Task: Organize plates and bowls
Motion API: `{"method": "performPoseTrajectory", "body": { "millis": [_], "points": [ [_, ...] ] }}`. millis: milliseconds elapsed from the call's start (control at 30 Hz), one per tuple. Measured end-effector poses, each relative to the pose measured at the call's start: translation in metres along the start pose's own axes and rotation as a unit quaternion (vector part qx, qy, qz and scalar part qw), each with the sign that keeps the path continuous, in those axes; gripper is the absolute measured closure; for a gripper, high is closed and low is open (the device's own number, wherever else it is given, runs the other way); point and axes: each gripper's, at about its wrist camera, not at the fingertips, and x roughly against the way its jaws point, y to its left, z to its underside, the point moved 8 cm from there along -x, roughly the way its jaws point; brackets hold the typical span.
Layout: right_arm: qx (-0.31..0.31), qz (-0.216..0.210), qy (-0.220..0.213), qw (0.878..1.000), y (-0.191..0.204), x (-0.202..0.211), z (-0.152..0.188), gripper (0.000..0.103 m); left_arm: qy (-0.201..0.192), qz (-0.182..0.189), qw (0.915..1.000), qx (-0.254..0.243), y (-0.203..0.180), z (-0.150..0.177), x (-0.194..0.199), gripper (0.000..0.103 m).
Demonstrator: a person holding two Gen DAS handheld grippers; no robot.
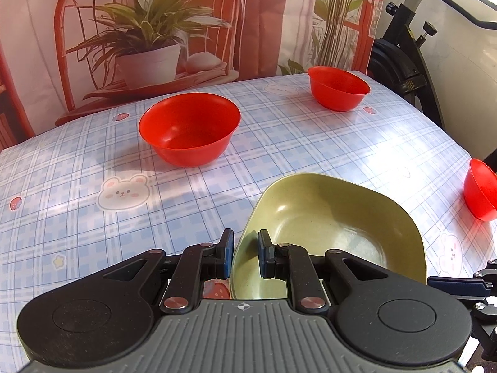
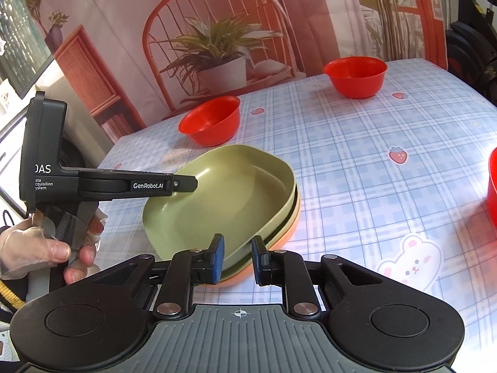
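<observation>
Left wrist view: the left gripper has its fingers spread on either side of the near rim of the green plate, one pad outside the wall, the other inside; whether they touch the rim is hard to tell. The plate is tilted, its far edge raised. Beyond it on the checked surface stand a large red bowl, a far red bowl and, at the right edge, a third red bowl.

Right wrist view: the right gripper has its fingers spread around the near edge of the plate stack, where the green plate sits on an orange plate. The left gripper reaches the green plate's left rim, held by the person's hand.
</observation>
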Motion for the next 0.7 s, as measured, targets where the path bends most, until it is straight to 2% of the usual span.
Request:
{"method": "performPoseTrajectory", "body": {
  "millis": [333, 700],
  "points": [
    [0.006, 0.011, 0.008, 1.000, -0.001, -0.006, 0.005, 0.085, -0.004, -0.001, 1.0000, -0.006, -0.002, 0.003, -0.004, 0.085],
    [-0.004, 0.008, 0.015, 1.000, -0.006, -0.009, 0.006, 0.083, -0.019, 0.009, 0.9997, -0.009, 0.000, 0.005, 0.011, 0.085]
  ]
}}
